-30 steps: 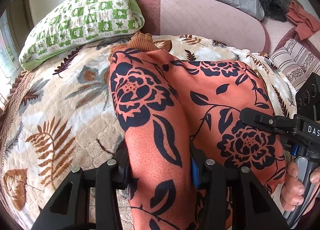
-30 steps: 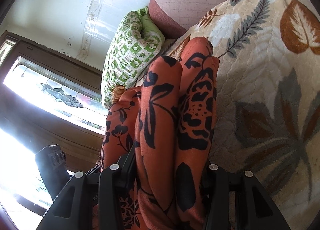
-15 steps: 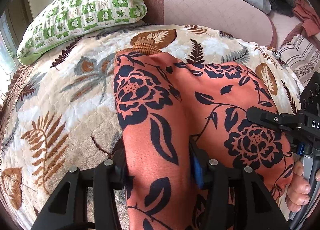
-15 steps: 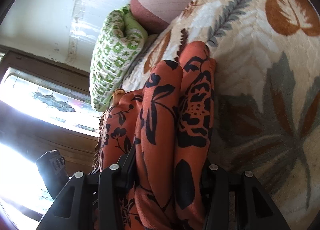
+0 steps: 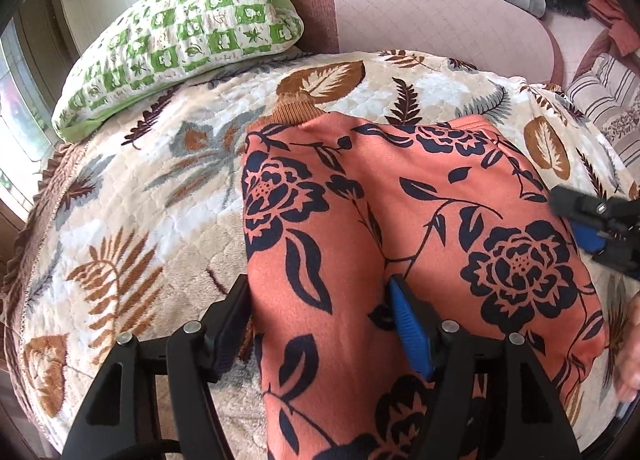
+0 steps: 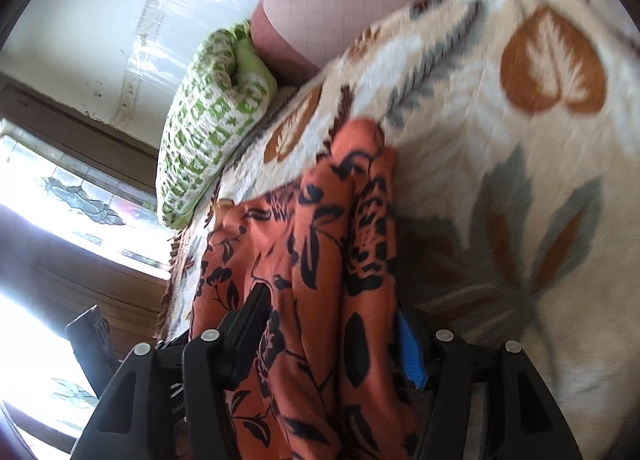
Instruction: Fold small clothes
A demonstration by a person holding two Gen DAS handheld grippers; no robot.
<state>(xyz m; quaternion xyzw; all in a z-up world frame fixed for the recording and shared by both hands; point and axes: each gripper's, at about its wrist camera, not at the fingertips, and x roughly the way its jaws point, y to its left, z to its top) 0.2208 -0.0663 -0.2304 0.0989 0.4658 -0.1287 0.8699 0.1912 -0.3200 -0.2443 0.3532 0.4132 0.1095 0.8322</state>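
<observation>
While the orange floral garment point(image 5: 400, 228) lies on the leaf-patterned blanket point(image 5: 140, 220), the left gripper point(image 5: 320, 300) and the right gripper point(image 6: 332, 324) at its three o'clock have just been opening, fingers apart around folds of cloth.

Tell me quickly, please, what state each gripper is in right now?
Left gripper: jaws just opening, garment between them, no longer pinched.
Right gripper: jaws just opening, garment fold between them, released.

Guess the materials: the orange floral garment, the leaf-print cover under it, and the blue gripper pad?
Orange floral garment: soft knit, probably fleece-like; matte, faintly fuzzy, with a ribbed brown cuff.
Leaf-print cover: plush quilted fabric; stitched diamond lines, velvety pile.
Blue pad on the left gripper: looks like ribbed rubber or soft plastic; fine grooves, dull sheen. Exact material unclear.
</observation>
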